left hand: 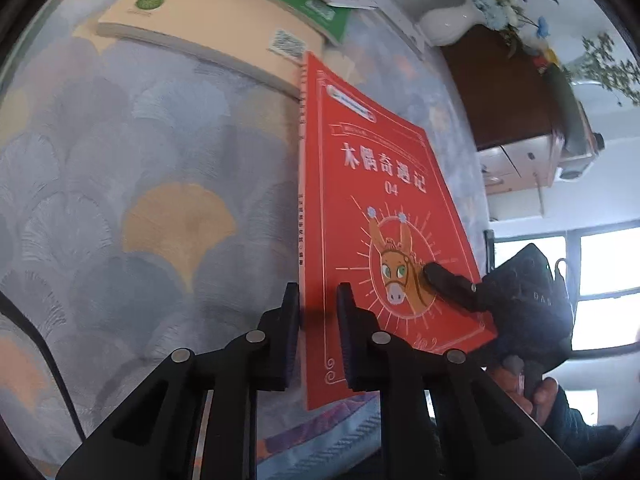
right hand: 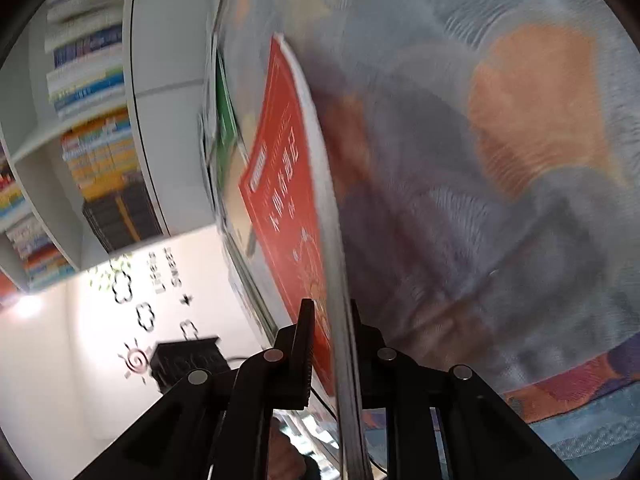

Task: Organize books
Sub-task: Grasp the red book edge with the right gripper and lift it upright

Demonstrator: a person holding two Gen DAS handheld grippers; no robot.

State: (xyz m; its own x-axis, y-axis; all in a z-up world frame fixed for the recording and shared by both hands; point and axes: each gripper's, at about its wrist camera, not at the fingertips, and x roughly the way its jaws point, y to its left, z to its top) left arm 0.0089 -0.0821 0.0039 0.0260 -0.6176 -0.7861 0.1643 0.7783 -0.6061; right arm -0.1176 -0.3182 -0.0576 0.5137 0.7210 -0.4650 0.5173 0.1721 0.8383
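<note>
Pinching the thin red paperback book (left hand: 372, 208) at its edges, both left tongs (left hand: 318, 336) and right tongs (right hand: 330, 344) hold it up off the patterned tabletop (left hand: 140, 200).

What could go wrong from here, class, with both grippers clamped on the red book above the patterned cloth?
1. Both grips sit at one end: the left gripper at the spine, the right gripper on the page edge. The thin red book could sag or slip out.
2. If the hands turn differently, the cover may bend or crease.
3. The cream book lies close behind on the patterned cloth; swinging the far end could knock it.
</note>
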